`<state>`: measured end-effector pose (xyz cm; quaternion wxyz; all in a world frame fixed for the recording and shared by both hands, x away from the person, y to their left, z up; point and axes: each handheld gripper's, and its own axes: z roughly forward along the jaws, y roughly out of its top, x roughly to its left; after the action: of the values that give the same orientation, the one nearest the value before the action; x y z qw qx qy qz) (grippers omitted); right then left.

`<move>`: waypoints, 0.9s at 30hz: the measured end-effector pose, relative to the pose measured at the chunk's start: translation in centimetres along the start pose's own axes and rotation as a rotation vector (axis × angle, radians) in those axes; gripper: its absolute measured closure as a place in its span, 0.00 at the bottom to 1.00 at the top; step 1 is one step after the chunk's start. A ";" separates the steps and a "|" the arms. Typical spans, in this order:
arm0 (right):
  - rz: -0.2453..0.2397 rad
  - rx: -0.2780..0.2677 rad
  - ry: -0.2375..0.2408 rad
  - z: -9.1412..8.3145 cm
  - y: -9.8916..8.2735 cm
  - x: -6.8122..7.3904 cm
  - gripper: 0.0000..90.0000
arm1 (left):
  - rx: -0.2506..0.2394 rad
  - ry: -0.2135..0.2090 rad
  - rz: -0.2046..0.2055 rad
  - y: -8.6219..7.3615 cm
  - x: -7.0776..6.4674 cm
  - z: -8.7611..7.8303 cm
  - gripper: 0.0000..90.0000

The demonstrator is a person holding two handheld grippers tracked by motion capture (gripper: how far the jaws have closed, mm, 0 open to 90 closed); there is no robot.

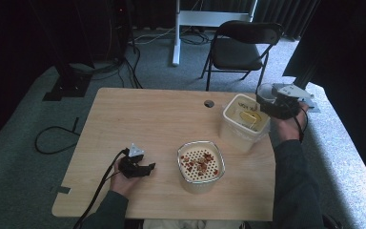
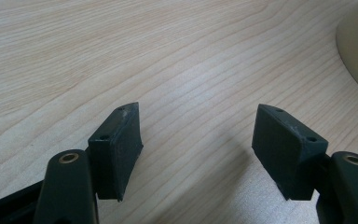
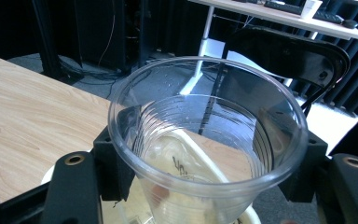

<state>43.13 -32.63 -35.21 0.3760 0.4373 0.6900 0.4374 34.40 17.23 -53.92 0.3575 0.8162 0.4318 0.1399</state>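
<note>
right gripper: your jaws are clamped on a clear plastic cup, one pad on each side of its wall just under the rim, and you're holding it at the far right of the table, right at the rim of the tall cream container.

left gripper: resting low over the bare wood near you, jaws apart with nothing between them — idle, just left of the strainer tub.

cup: thin, see-through, ribbed wall, a few droplets inside. i'd say it's very light and flexes easily, so squeeze too hard and it goes oval or pops out. wet plastic is slippery too.

where to grip: up near the rim like you have it — the rolled lip is the stiffest part. lower down the wall would buckle.

tall cream container: open top, something yellowish in the bottom. can't tell what.

strainer tub: near the front middle, perforated insert with reddish bits on it, well apart from the cup.

watch out: tilt slowly. a cup this light gives you little feel.
</note>
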 end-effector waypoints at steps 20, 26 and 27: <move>0.068 0.030 -0.008 2.1 -1.4 -1.2 0.35 | 0.002 0.000 0.002 0.0 0.0 0.0 0.37; 0.083 0.029 -0.014 2.3 -1.4 -1.9 0.35 | 0.002 0.000 0.002 0.0 0.0 0.0 0.37; 0.087 0.028 -0.014 2.3 -1.5 -2.0 0.35 | 0.002 0.000 0.002 0.0 0.0 0.0 0.37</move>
<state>45.49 -34.19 -37.08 0.3552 0.4750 0.6738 0.4406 34.41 17.23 -53.91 0.3566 0.8171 0.4310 0.1398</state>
